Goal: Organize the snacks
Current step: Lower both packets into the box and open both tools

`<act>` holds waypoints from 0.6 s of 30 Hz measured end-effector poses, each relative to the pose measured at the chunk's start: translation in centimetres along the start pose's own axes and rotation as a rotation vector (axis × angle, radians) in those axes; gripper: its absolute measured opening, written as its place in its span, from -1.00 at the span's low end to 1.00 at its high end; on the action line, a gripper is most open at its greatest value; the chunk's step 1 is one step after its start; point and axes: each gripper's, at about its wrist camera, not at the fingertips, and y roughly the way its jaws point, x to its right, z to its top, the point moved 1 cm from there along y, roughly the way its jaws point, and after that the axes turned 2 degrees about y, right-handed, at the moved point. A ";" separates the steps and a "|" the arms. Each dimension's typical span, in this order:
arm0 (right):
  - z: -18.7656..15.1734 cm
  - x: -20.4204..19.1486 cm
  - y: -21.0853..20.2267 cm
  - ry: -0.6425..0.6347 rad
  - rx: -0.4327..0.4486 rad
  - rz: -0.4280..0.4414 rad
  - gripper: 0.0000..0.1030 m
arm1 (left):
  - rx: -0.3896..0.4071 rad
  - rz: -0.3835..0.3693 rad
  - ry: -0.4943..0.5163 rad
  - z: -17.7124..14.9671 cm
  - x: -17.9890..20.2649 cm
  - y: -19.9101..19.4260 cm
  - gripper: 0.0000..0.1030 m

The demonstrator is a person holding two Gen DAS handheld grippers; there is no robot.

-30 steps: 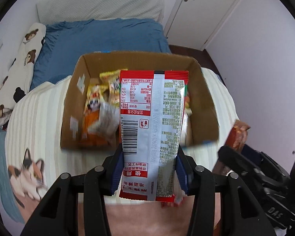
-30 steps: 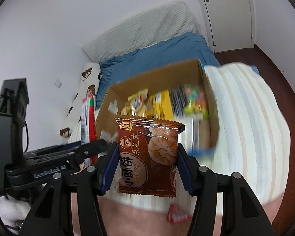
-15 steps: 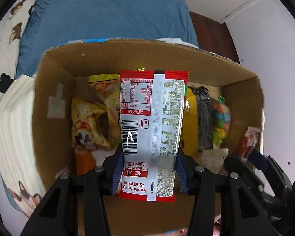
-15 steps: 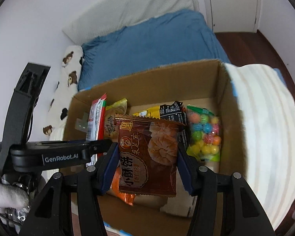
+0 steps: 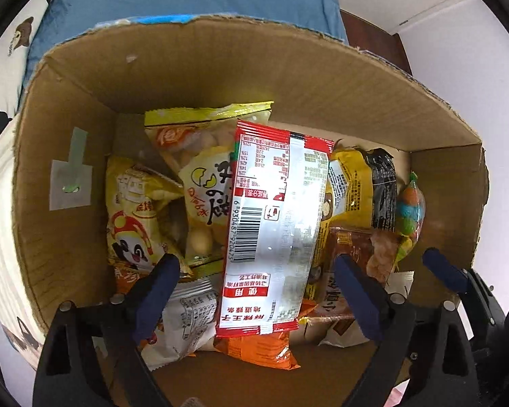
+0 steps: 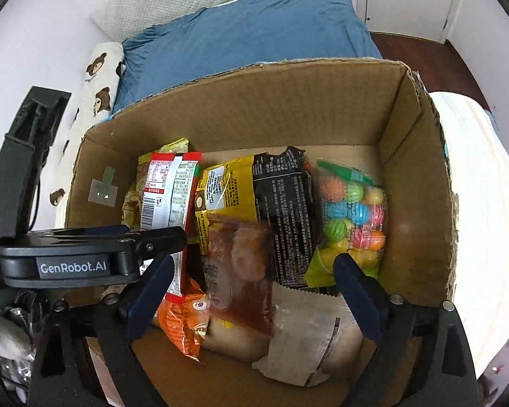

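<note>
- L gripper (image 5: 258, 291): jaws opening, clear of the red-white packet (image 5: 275, 224), which lies on snacks in cardboard box (image 5: 220, 68).
- R gripper (image 6: 251, 295): jaws opening; brown pastry packet (image 6: 241, 264) loose between them, blurred.
- Candy-ball bag (image 6: 353, 213) by box's right wall.

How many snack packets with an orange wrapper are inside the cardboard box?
1 visible: a crinkled orange foil snack packet near the front of the brown cardboard box, partly under the red-and-silver packet. Others may be hidden beneath the pile.
</note>
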 end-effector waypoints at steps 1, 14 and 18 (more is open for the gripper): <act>0.0 -0.1 -0.1 -0.003 0.000 -0.012 0.90 | 0.007 0.000 0.004 -0.1 0.1 -0.3 0.88; -2.0 -0.2 -3.2 0.007 0.052 -0.075 0.96 | 0.197 0.090 0.038 -5.3 0.1 -6.8 0.88; -3.7 -0.4 -5.3 -0.003 0.099 -0.078 0.96 | 0.298 0.128 0.041 -8.3 0.1 -9.3 0.88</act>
